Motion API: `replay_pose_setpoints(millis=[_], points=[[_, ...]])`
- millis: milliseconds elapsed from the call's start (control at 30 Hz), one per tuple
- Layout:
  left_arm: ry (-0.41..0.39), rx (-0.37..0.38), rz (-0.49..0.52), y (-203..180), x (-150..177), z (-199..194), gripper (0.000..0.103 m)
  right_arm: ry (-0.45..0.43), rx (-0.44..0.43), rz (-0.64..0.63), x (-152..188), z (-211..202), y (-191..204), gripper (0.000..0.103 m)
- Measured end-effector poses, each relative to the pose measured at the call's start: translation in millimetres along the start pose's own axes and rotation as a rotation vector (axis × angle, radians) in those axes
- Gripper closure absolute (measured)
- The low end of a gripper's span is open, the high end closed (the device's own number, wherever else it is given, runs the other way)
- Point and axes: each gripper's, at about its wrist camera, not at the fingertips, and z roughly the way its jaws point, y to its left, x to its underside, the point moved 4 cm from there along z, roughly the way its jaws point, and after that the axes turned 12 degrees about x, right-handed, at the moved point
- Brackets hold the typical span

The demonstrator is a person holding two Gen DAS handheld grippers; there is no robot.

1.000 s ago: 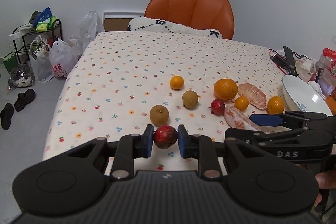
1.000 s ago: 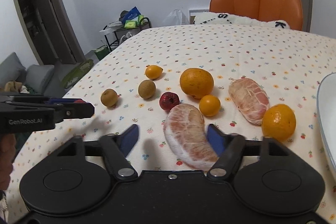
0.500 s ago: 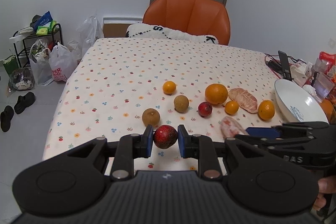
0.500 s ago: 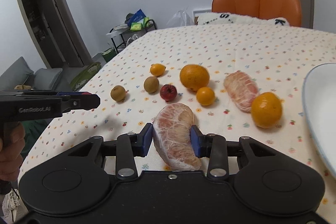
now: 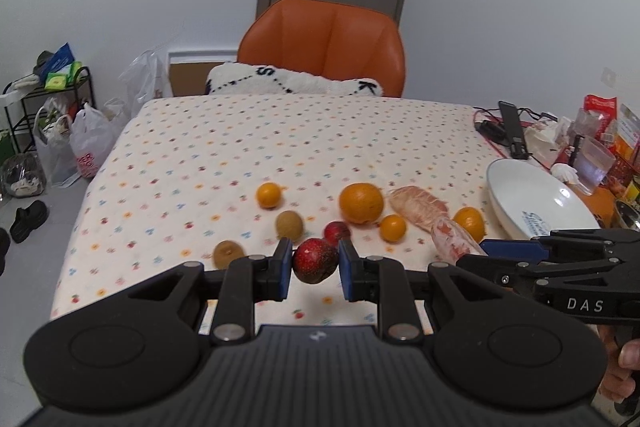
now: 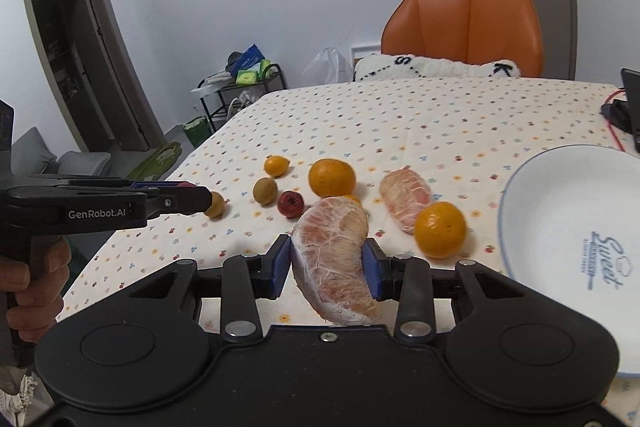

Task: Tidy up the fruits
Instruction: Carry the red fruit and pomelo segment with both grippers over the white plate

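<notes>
My left gripper [image 5: 313, 269] is shut on a dark red fruit [image 5: 314, 261], held above the near edge of the table. My right gripper [image 6: 329, 269] is shut on a peeled pomelo segment [image 6: 334, 259], lifted off the cloth to the left of the white plate [image 6: 532, 203]. On the cloth lie a big orange [image 6: 332, 177], a second pomelo segment [image 6: 404, 197], small oranges [image 6: 440, 229], two brown fruits [image 5: 289, 225] and another red fruit [image 6: 291, 203].
A flower-print cloth [image 5: 280, 143] covers the table. An orange chair [image 5: 326, 53] with a white cushion stands at the far side. Cups, packets and a phone stand [image 5: 514, 129] crowd the right edge. Bags and a shelf [image 5: 48, 107] are on the floor to the left.
My right gripper shut on the pomelo segment and raised it toward the plate. My left gripper rose and drew back with the red fruit still in it.
</notes>
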Motion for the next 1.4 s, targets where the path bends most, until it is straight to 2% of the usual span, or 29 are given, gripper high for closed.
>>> replay_pose_setpoints(millis=[300,667,1100,1400], points=[[-0.002,0.046,0.037,-25,-8,12,0.08,-0.036,0.041,0.016,-7,-17,-23,0.067],[-0.002,0.118,0.077,-65,-16,33,0.08,-0.066,0.132,0.064,-4,-36,-66,0.067],[0.02,0.207,0.114,-119,-22,74,0.08,-0.084,0.233,0.136,11,-54,-121,0.067],[0.058,0.232,0.144,-149,-17,103,0.08,-0.093,0.254,0.196,22,-58,-154,0.067]])
